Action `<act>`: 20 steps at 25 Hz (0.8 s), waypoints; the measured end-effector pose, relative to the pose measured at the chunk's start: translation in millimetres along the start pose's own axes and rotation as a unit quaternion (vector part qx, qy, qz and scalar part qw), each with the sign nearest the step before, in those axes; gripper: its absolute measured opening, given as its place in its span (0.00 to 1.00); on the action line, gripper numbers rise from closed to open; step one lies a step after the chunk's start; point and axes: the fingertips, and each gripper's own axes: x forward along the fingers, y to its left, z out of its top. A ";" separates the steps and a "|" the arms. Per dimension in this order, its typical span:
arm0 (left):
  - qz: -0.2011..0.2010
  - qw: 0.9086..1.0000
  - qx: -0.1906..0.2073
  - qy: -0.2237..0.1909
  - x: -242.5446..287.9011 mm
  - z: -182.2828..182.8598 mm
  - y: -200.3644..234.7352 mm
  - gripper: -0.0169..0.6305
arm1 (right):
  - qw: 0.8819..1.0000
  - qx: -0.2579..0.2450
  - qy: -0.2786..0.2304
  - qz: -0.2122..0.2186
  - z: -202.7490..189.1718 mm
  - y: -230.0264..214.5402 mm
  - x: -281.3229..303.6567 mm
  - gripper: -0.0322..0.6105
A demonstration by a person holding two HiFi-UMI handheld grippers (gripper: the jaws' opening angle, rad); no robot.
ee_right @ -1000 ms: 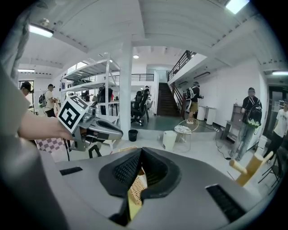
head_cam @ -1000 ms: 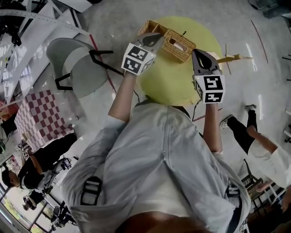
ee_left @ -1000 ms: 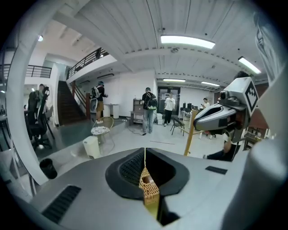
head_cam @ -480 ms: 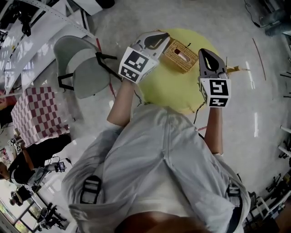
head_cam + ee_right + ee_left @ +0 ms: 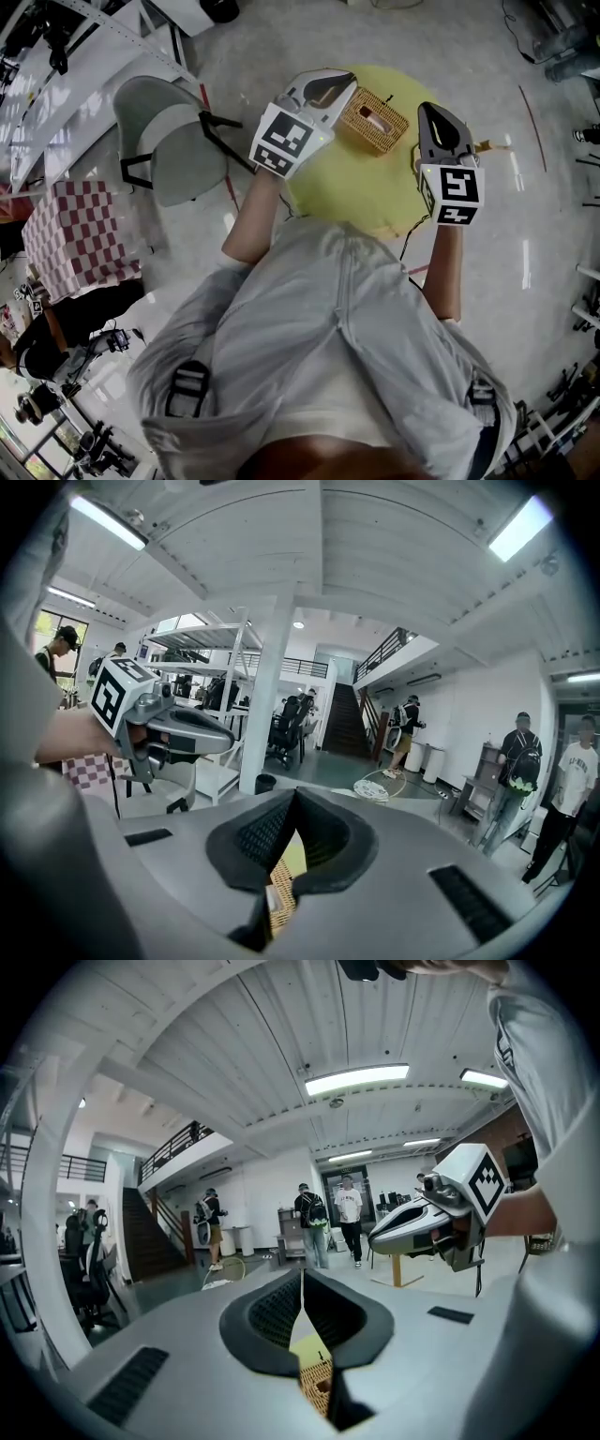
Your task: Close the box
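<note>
A woven wicker box (image 5: 375, 120) with a slot in its top lies on the round yellow table (image 5: 347, 183). In the head view my left gripper (image 5: 345, 86) hovers just left of the box, jaws shut and empty. My right gripper (image 5: 433, 114) hangs just right of the box, also shut on nothing. Each gripper view looks out over the room rather than down. A strip of the box (image 5: 317, 1377) shows below the meeting pads of the left gripper (image 5: 302, 1288). The right gripper (image 5: 292, 803) likewise shows wicker (image 5: 278, 878) beneath it. Each view also shows the other gripper (image 5: 427, 1227) (image 5: 173, 728).
A grey chair (image 5: 173, 141) stands left of the table, and a red-and-white checked cloth (image 5: 80, 234) lies further left. A wooden stand (image 5: 492, 147) sits right of the table. People stand far off in the hall (image 5: 349, 1208), and a white pillar (image 5: 262, 705) rises there.
The head camera has shifted, so the table and box sit a little lower in view. The wicker flap that stood at the box's left end a second ago no longer shows. Both grippers stay shut.
</note>
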 end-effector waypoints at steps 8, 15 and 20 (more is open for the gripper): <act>0.007 1.000 -0.014 0.005 -2.0 -2.7 -2.5 0.08 | 1.000 0.006 -0.003 -0.001 0.4 0.7 -5.2 0.09; 0.007 1.000 -0.017 0.014 -2.8 -7.6 -6.6 0.08 | 1.000 0.011 -0.003 -0.001 -1.7 2.8 -9.7 0.09; 0.008 0.999 -0.023 0.021 -3.3 -12.0 -8.3 0.08 | 1.000 0.013 -0.002 0.001 -4.8 5.1 -12.0 0.08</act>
